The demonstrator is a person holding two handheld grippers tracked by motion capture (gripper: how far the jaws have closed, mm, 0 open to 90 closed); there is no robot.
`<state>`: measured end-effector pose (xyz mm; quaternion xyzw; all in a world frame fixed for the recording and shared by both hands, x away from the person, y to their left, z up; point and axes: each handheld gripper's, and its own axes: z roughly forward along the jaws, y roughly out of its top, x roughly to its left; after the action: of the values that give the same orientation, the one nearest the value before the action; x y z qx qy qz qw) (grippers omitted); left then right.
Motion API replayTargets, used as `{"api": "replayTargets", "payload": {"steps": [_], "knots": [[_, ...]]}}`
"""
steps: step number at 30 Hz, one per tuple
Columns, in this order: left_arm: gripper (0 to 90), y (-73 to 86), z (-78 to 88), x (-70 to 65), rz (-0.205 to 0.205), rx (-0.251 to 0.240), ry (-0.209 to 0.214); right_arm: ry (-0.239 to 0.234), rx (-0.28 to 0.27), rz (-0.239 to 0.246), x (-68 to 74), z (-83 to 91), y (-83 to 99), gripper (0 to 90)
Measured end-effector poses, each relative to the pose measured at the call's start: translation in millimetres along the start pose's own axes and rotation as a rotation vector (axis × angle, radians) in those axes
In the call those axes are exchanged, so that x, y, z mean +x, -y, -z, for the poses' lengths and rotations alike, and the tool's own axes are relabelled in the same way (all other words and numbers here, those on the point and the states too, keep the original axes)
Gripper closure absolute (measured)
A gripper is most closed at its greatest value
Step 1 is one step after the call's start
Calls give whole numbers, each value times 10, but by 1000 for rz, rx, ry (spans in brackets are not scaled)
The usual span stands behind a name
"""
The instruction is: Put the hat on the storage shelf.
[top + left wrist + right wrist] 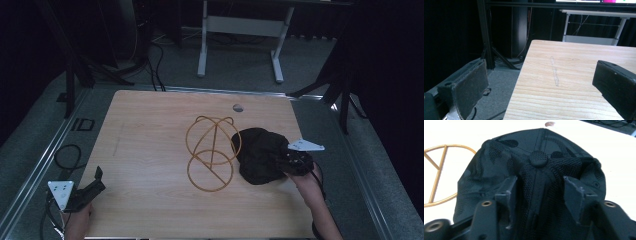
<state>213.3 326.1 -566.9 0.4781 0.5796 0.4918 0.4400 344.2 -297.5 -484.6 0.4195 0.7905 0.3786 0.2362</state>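
High view overlooks the table [150, 150]; both gripper views skim it closely.

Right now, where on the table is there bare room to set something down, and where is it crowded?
Bare wood spans the table from its left edge to the wire stand, also the near strip and the far strip by the round spot. The left gripper sits open at the near-left corner. Crowded: right of centre, where the stand abuts the black cap, with the right gripper on the cap.
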Motion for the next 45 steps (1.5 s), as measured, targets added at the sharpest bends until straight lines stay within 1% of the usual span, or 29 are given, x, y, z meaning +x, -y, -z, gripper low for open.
{"api": "replayTargets", "payload": {"steps": [1, 2, 3, 4, 5, 6, 7, 8, 9, 11, 12, 14, 18, 19, 24, 27, 28, 29, 32, 33, 36, 37, 38, 39, 40, 41, 42, 43, 45], "knots": [[5, 0, 0, 0, 0, 0, 0, 0, 0, 0, 0, 0, 0, 457], [5, 0, 1, 0, -2, 0, 1, 5, 9, 4, 6, -21, 13, 569], [5, 0, 1, 0, -2, 0, 1, 5, 9, 4, 6, -21, 13, 569], [5, 1, 1, -1, -3, -1, 2, 16, 12, -5, 12, -38, 25, 660], [5, 1, 1, -1, -3, -1, 2, 16, 12, -5, 12, -38, 25, 660], [5, 1, 1, -2, -3, -1, 3, 40, 17, -3, 27, -55, 45, 759], [5, 1, 1, -1, -4, -1, 3, 40, 17, -3, 27, -55, 45, 759], [5, 1, 1, -2, -3, -2, 3, 49, 15, -11, 32, -82, 74, 825], [5, 1, 1, -2, -4, -1, 3, 49, 15, -11, 32, -82, 74, 825], [5, 1, 2, -1, -3, -2, 4, 60, 7, -14, 40, -100, 101, 864], [5, 1, 1, -1, -3, -1, 4, 63, -12, -31, 48, -101, 110, 878], [5, 0, 0, -1, -4, 0, 4, 74, -24, -39, 62, -97, 100, 881], [5, 1, 1, -1, -3, -1, 4, 76, -34, -41, 73, -88, 72, 883], [5, 1, 1, -1, -3, -1, 4, 69, -51, -51, 72, -59, 29, 884], [5, 1, 1, -1, -3, -1, 2, 65, -71, -56, 73, 2, -32, 884], [5, 1, 1, -2, -3, -1, 2, 68, -98, -59, 62, 79, -87, 884], [5, 1, 1, -1, -2, -1, 2, 68, -98, -59, 62, 79, -87, 884], [5, 0, 1, -1, -2, 0, 3, 68, -116, -66, 57, 130, -117, 884], [5, 0, 1, -1, -2, -1, 3, 67, -135, -75, 48, 187, -153, 884], [5, 1, 1, -1, -2, -1, 2, 75, -156, -79, 39, 242, -192, 884], [5, 1, 1, -1, -3, -2, 0, 77, -168, -77, 31, 296, -239, 884], [5, 1, 1, -3, -2, -2, -2, 80, -182, -76, 27, 356, -290, 884], [5, 1, 1, -3, -3, -2, -1, 80, -182, -76, 27, 356, -290, 884], [5, 1, 1, -3, -3, -1, 0, 86, -199, -76, 29, 423, -344, 884], [5, 1, 1, -2, -4, 0, 0, 86, -199, -76, 29, 423, -344, 884], [5, 1, 1, -3, -3, -1, 0, 86, -217, -77, 24, 493, -404, 884], [5, 1, 1, -2, -3, -2, 1, 86, -217, -77, 24, 493, -404, 884], [5, 1, 1, -2, -3, -2, 1, 90, -236, -82, 19, 565, -465, 884], [5, 1, 1, -2, -3, -2, 1, 92, -245, -82, 18, 602, -499, 883]]}}
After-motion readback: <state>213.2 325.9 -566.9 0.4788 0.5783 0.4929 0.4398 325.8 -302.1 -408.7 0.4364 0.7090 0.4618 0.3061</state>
